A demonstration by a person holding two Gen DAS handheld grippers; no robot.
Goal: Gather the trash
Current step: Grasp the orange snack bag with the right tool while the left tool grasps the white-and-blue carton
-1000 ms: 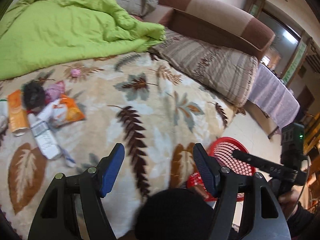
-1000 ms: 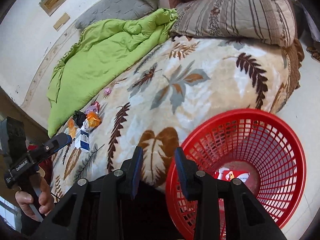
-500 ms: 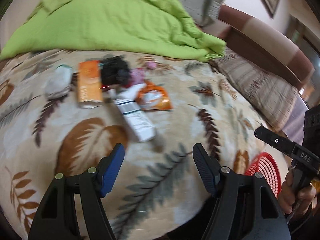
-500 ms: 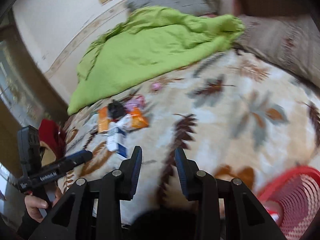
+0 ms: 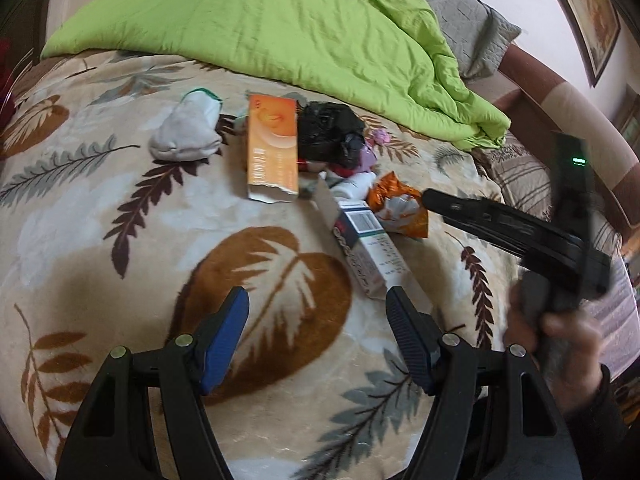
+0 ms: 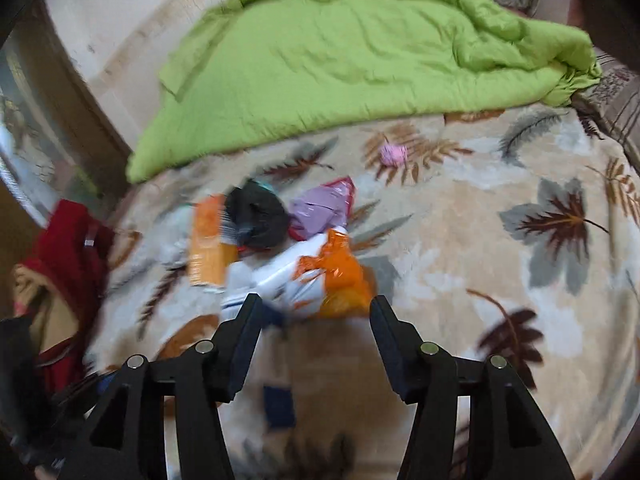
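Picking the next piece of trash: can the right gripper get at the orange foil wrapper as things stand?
Probably yes. The right gripper is empty, its fingers are opening, and the orange foil wrapper lies just ahead of them on top of the pile, uncovered. The white and blue carton beside it might get caught too.

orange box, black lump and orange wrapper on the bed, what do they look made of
Orange box: thin printed cardboard, semi-gloss, with a torn open end.
Black lump: probably thin plastic bag film, crumpled with shiny creases.
Orange wrapper: glossy plastic or foil film, crinkled and catching light.

Leaf-patterned bed (image 5: 120,208) under green quilt (image 5: 288,28), trash pile (image 5: 320,168)
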